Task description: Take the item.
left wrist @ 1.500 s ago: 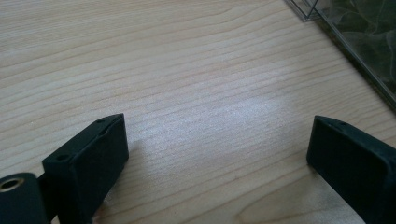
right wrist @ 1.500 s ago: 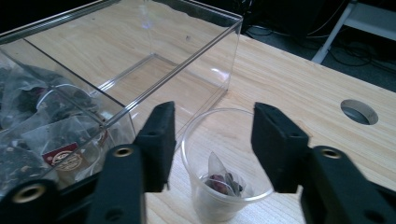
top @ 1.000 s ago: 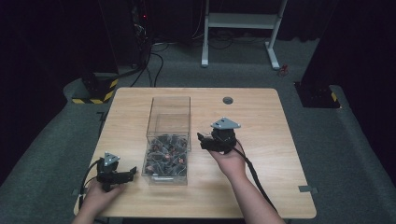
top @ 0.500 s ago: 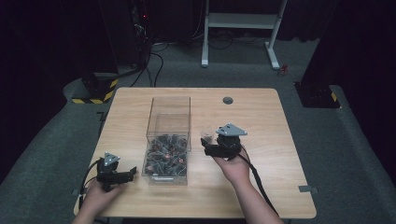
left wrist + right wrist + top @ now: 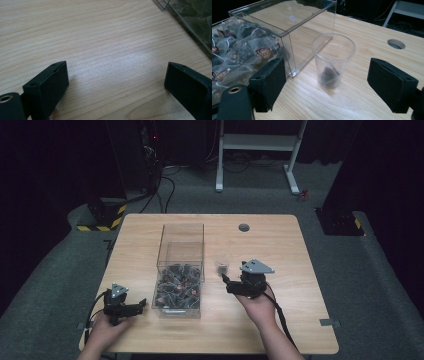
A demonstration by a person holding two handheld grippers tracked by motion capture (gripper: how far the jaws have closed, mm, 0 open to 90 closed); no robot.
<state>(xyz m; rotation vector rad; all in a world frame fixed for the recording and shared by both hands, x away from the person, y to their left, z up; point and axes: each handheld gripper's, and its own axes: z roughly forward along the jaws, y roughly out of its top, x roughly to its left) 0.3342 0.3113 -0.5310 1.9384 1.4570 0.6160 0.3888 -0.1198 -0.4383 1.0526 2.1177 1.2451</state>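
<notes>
A clear plastic cup (image 5: 221,266) (image 5: 333,58) stands upright on the wooden table (image 5: 280,250), just right of a clear plastic box (image 5: 182,227) (image 5: 287,22). One dark tea bag (image 5: 329,75) lies in the cup's bottom. My right gripper (image 5: 226,281) (image 5: 329,76) sits a little short of the cup and points at it. It is open, its jaws have just been opening, and the pads touch nothing. My left gripper (image 5: 140,305) (image 5: 116,80) rests open near the table's front left, pointing at the box, with bare wood between its jaws.
Several tea bags (image 5: 177,289) (image 5: 242,57) fill the near half of the box. A round cable hole (image 5: 244,227) (image 5: 396,44) sits at the table's far middle. A corner of the box (image 5: 190,22) lies ahead of my left gripper.
My right gripper has drawn back toward the person and to the right, away from the cup, which stays standing beside the box. The left gripper has not moved.
</notes>
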